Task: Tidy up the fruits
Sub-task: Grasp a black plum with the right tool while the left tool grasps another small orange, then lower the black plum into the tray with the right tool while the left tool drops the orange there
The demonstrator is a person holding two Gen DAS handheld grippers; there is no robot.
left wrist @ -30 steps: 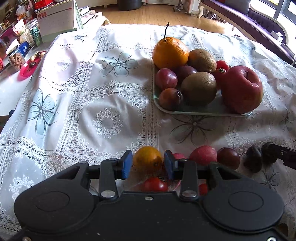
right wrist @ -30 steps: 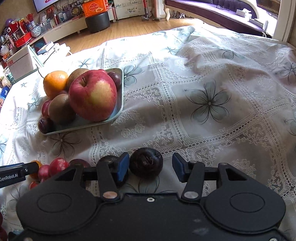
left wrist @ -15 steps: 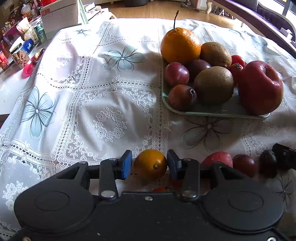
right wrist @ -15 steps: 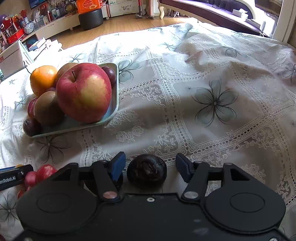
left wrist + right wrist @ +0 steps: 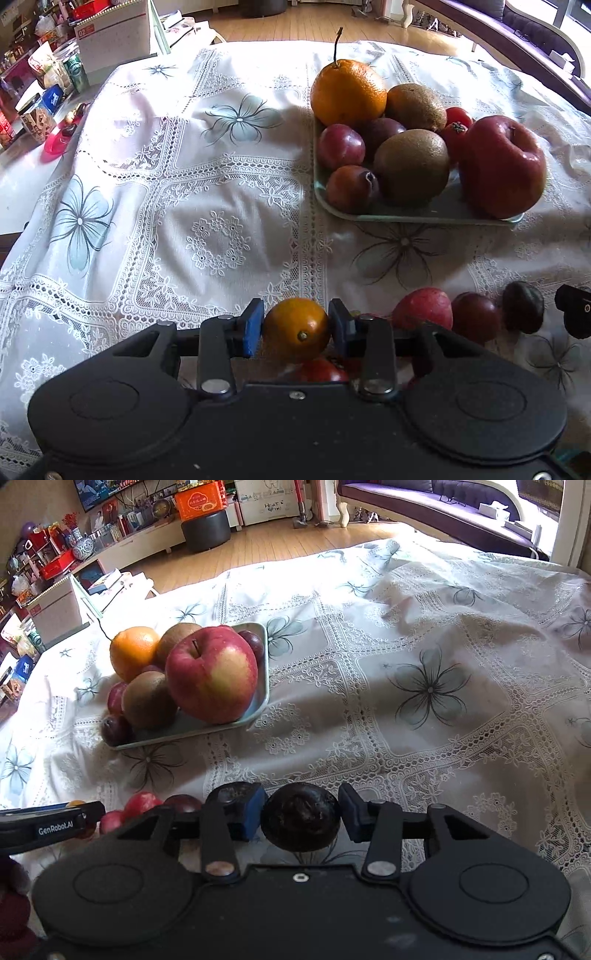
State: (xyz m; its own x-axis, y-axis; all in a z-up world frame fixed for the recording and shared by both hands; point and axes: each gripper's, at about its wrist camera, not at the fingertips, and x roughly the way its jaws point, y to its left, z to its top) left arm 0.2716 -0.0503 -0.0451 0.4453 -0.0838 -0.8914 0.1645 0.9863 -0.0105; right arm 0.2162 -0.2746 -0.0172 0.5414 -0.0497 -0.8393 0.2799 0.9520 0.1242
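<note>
A pale green tray (image 5: pixel 406 218) (image 5: pixel 184 734) holds a big stemmed orange (image 5: pixel 347 92), two kiwis, plums, small tomatoes and a large red apple (image 5: pixel 502 166) (image 5: pixel 212 675). In the near foreground my left gripper (image 5: pixel 296 325) is shut on a small orange (image 5: pixel 295 334), with both blue pads touching it. A tomato (image 5: pixel 321 369) lies just below. My right gripper (image 5: pixel 302 812) is shut on a dark round fruit (image 5: pixel 300 821). A second dark fruit (image 5: pixel 232 794) (image 5: pixel 522 312) sits behind its left finger.
Loose red plums (image 5: pixel 423 308) (image 5: pixel 474 321) (image 5: pixel 142 801) lie on the lace tablecloth between the two grippers. A box (image 5: pixel 110 40), cans and a red dish (image 5: pixel 55 142) crowd the table's left side. A sofa (image 5: pixel 424 509) stands beyond the far edge.
The right jaws narrowed onto the dark fruit. The left gripper came around the small orange until both pads met it. Both views now look more steeply down on the table.
</note>
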